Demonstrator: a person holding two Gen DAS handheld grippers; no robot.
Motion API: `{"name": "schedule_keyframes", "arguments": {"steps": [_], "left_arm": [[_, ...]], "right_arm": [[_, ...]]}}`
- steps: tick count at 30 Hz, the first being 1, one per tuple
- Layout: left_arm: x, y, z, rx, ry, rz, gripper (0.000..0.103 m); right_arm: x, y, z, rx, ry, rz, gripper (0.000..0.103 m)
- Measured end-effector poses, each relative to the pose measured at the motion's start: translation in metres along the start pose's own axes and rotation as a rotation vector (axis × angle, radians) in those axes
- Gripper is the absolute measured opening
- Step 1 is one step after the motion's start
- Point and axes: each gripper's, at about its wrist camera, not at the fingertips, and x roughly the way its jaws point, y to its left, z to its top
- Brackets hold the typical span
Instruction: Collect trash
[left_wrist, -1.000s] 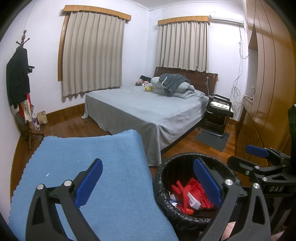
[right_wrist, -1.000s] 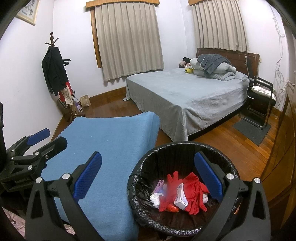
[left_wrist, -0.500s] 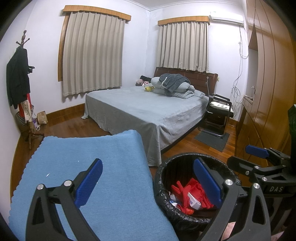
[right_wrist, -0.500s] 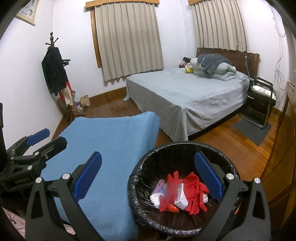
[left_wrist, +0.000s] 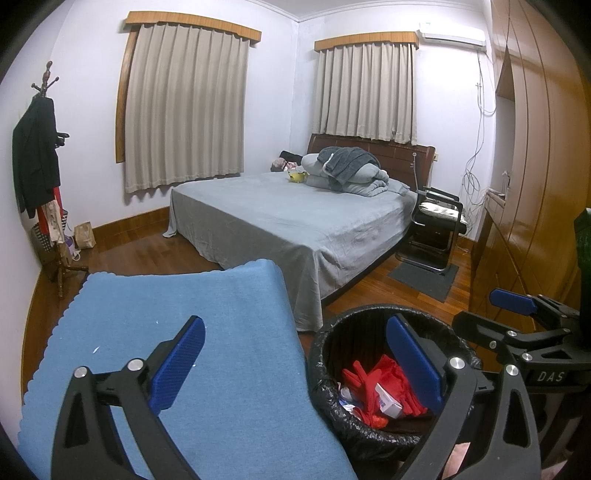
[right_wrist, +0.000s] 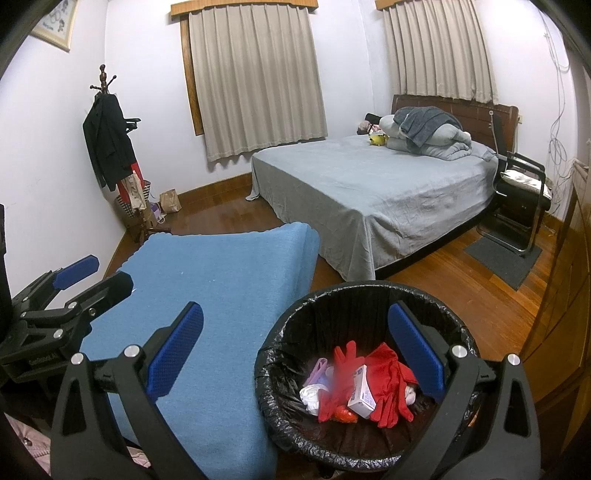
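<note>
Both grippers, left gripper (left_wrist: 295, 369) and right gripper (right_wrist: 295, 360), hang released and empty above the trash bin (right_wrist: 364, 291), red gloves (right_wrist: 391, 380) inside.

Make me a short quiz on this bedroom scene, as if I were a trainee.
1. True or false: the bin has a black liner and holds trash.
2. Which colour is the glove in the bin? A) green B) red C) yellow
3. Fill in: the left tool and right tool are both ____ and hold nothing.

Key: 1 true. 2 B. 3 open. A small white box lies on the glove, and the blue cloth beside the bin bears no trash that can be seen.
</note>
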Motion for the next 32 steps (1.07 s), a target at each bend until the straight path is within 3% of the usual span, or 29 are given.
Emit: {"name": "schedule_keyframes", "arguments": {"steps": [32], "left_arm": [[-0.0002,0.0001,0.0005,-0.001,0.001,0.000,0.097]], "right_arm": [[0.0027,0.0033,-0.0032,0.005,0.008,0.000,0.097]]}}
